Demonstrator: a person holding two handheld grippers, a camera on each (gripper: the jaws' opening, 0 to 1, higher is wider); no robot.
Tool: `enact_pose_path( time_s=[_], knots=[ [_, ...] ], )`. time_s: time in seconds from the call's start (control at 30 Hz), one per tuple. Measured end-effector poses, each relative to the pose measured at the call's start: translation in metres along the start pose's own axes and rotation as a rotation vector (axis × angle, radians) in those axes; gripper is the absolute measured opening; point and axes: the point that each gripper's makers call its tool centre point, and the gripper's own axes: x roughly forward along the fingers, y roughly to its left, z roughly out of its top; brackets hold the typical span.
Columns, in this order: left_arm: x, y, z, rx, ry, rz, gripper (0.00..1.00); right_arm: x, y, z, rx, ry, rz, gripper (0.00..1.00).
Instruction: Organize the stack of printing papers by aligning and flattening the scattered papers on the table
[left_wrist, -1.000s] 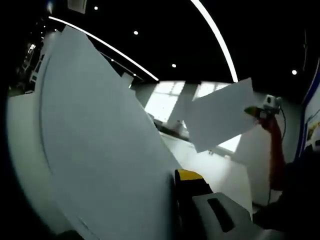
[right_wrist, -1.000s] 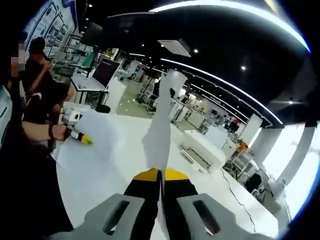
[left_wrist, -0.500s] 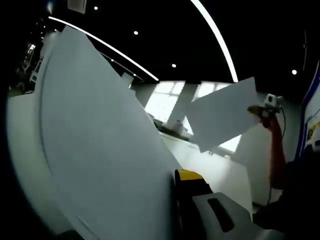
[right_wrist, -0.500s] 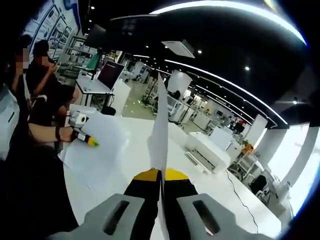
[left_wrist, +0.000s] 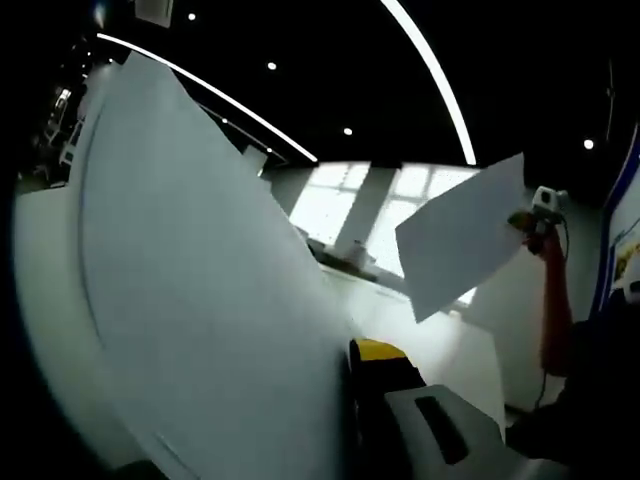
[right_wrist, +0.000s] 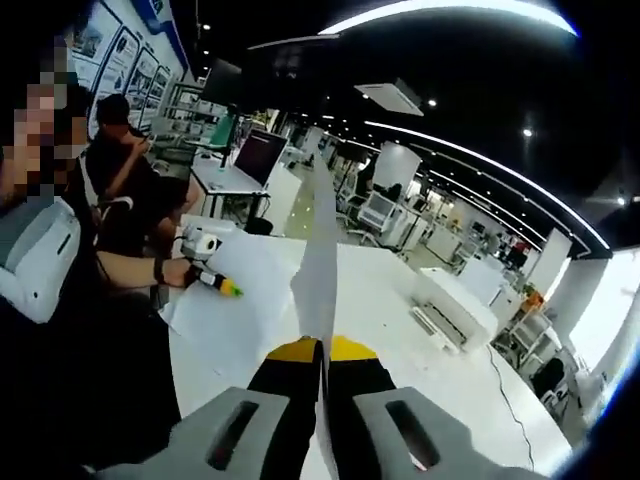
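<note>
Edgewise — sheet (right_wrist: 318, 270) (upright) inside right gripper (right_wrist: 322, 350)

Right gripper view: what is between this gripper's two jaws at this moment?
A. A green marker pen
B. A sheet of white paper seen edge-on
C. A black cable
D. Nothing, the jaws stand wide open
B. In the right gripper view the right gripper has its yellow-tipped jaws closed on a thin white sheet of paper that rises edge-on from between them.
</note>
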Motion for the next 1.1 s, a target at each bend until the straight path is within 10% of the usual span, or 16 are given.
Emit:
enact_pose_path(
  time_s=[1.1],
  knots=[
    [0.000,-0.002,-0.001,-0.006,-0.003,-0.003,0.11,-0.001,0.061,-0.007,-0.036,0.099,0.315,0.00]
  ],
)
